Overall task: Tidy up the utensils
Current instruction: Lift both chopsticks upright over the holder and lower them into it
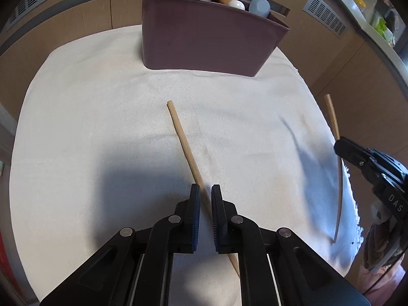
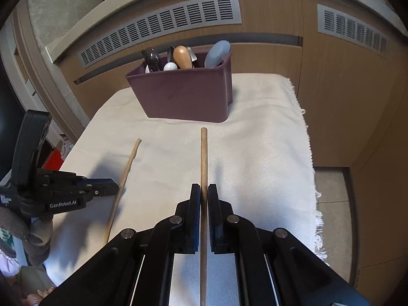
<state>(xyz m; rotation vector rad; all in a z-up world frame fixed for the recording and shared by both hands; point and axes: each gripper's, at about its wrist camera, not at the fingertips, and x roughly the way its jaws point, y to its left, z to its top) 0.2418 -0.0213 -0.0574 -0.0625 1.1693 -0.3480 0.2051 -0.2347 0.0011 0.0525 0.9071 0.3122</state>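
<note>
Wooden chopsticks: one (image 2: 203, 168) clamped in right hand-held gripper (image 2: 204, 191), other (image 1: 184, 140) between left hand-held gripper's (image 1: 205, 191) narrow jaws, maroon plastic utensil bin (image 1: 204, 33) beyond.

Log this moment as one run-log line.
left gripper: around chopstick on cloth | right gripper: holding chopstick | bin: behind

A white cloth (image 1: 102, 102) carries a purple bin (image 1: 204, 33) and one chopstick (image 1: 183, 140).

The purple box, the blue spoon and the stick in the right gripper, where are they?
purple box (image 2: 188, 97), right wrist view, front wall.
blue spoon (image 2: 216, 53), right wrist view, its bowl.
stick (image 2: 203, 158), right wrist view, shaft ahead of the right gripper (image 2: 203, 191).
</note>
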